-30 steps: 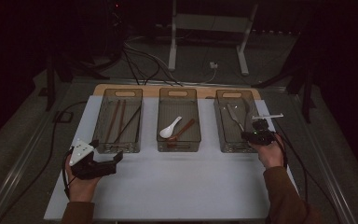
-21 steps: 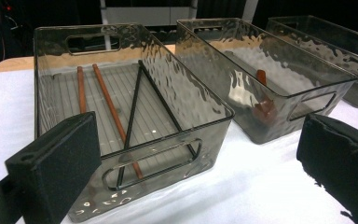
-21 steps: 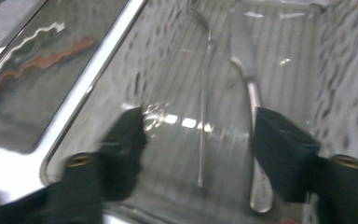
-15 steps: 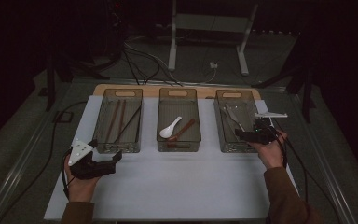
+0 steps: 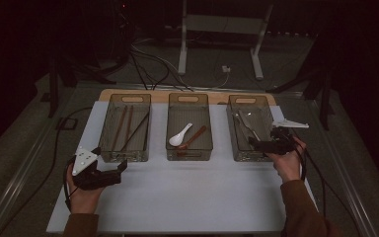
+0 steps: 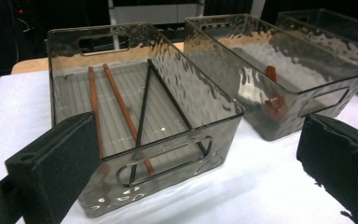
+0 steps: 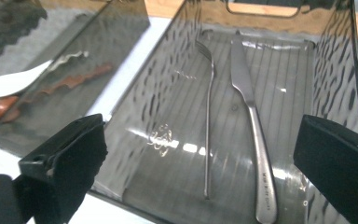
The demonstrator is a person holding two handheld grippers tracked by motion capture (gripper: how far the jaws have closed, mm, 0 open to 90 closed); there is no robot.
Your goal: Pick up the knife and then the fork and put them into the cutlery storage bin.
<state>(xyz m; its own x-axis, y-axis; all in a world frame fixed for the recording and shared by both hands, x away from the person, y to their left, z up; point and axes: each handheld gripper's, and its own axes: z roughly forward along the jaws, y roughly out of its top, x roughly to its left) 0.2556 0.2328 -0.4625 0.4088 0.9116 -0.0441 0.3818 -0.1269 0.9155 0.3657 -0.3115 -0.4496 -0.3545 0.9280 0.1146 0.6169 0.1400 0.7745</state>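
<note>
My right tongs (image 5: 265,146), wide open and empty, hang over the right bin (image 5: 233,129), framing its fork (image 7: 208,112) and knife (image 7: 251,121); my left tongs (image 5: 109,176), open and empty, rest on the table (image 5: 192,197).

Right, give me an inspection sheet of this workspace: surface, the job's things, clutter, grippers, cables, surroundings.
Surface: white mat on the table, a wooden board under the far edge of the bins.
Job's things: three clear bins in a row. Left bin holds brown chopsticks and black chopsticks. Middle bin holds a white spoon and a brown spoon. Right bin holds a fork and a knife.
Clutter: nothing seen.
Grippers: left gripper open, in front of the left bin; right gripper open, over the right bin's near end.
Cables: several on the floor behind the table.
Surroundings: dark room, a white stand behind.
</note>
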